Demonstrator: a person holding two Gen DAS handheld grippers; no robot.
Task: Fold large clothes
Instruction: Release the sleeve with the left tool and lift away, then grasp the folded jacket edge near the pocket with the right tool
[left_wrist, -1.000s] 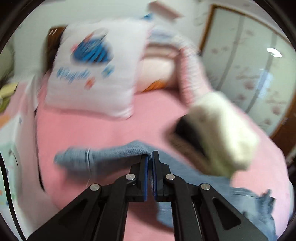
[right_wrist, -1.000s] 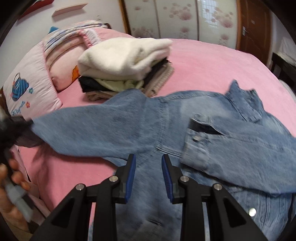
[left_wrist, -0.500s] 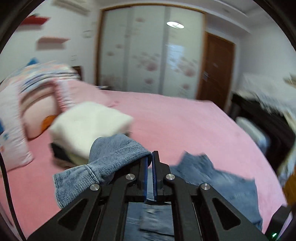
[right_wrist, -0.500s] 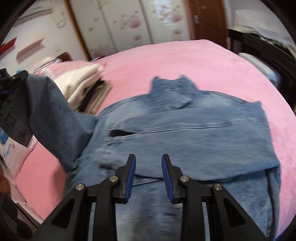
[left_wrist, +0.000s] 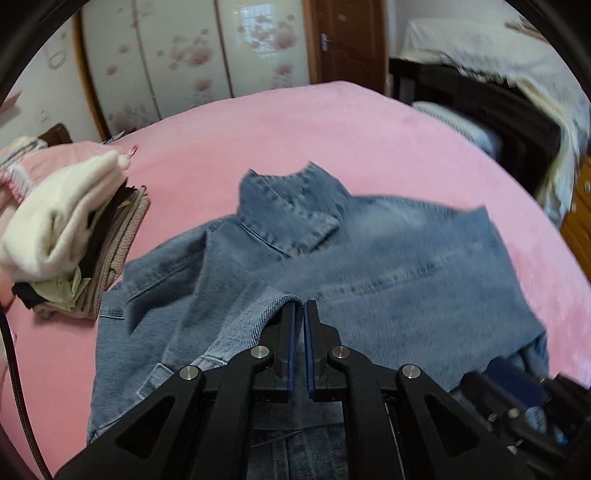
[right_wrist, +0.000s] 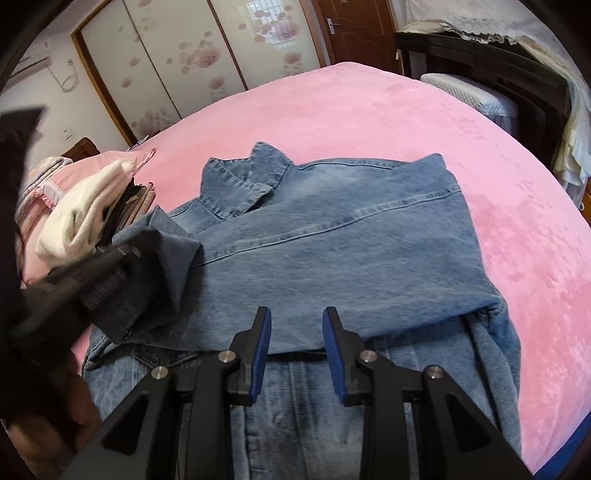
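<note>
A blue denim jacket (left_wrist: 388, 258) lies spread on the pink bed (left_wrist: 332, 133), collar towards the far side, one sleeve folded across its body. It also shows in the right wrist view (right_wrist: 332, 251). My left gripper (left_wrist: 299, 308) is shut on the cuff of the other sleeve (left_wrist: 258, 310) and holds it over the jacket's left half. In the right wrist view that gripper (right_wrist: 122, 254) appears at the left with the cuff (right_wrist: 162, 254) bunched in it. My right gripper (right_wrist: 296, 321) is open and empty, just above the jacket's lower middle.
A stack of folded clothes (left_wrist: 74, 229) with a cream top layer sits left of the jacket on the bed. Pink pillows (right_wrist: 40, 184) lie beyond it. A dark bed frame and white stool (right_wrist: 476, 96) stand at the right. Wardrobe doors (left_wrist: 192, 59) line the far wall.
My left gripper has swung the sleeve cuff from out at the left, up and over onto the jacket's body. My right gripper has stayed open over the jacket.
</note>
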